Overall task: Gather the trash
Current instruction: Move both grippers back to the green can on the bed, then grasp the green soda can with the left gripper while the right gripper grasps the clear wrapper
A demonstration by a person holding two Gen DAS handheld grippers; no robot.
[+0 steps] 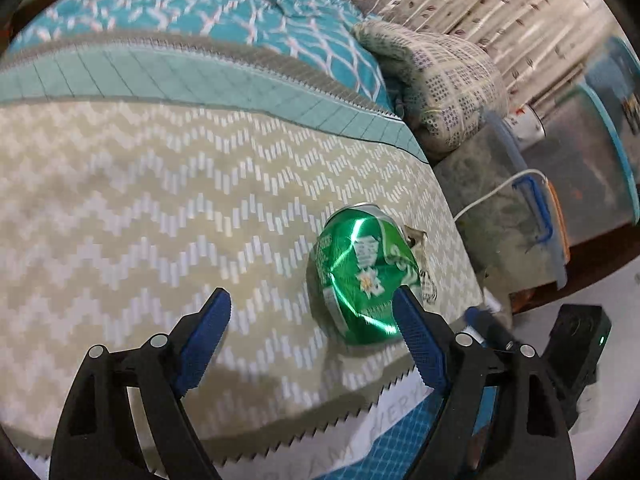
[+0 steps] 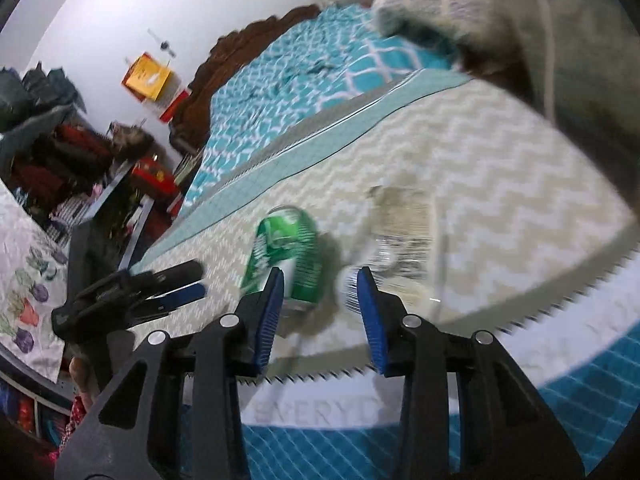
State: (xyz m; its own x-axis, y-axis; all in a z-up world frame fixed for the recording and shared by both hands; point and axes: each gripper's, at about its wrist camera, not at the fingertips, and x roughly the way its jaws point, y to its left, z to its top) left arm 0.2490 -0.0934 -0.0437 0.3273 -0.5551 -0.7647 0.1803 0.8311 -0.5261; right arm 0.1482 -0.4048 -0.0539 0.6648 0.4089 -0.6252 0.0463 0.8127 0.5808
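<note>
A crushed green soda can lies on a beige zigzag-patterned mat on the bed. My left gripper is open just before the can, its right finger beside the can's near edge. A crumpled printed wrapper pokes out behind the can. In the right wrist view the can lies just ahead of my open, empty right gripper, and a blurred clear wrapper lies right of the can. The left gripper shows at the left.
A teal patterned bedspread lies beyond the mat. A folded blanket and clear plastic storage bins stand to the right, with a white cable. A cluttered shelf stands left in the right wrist view.
</note>
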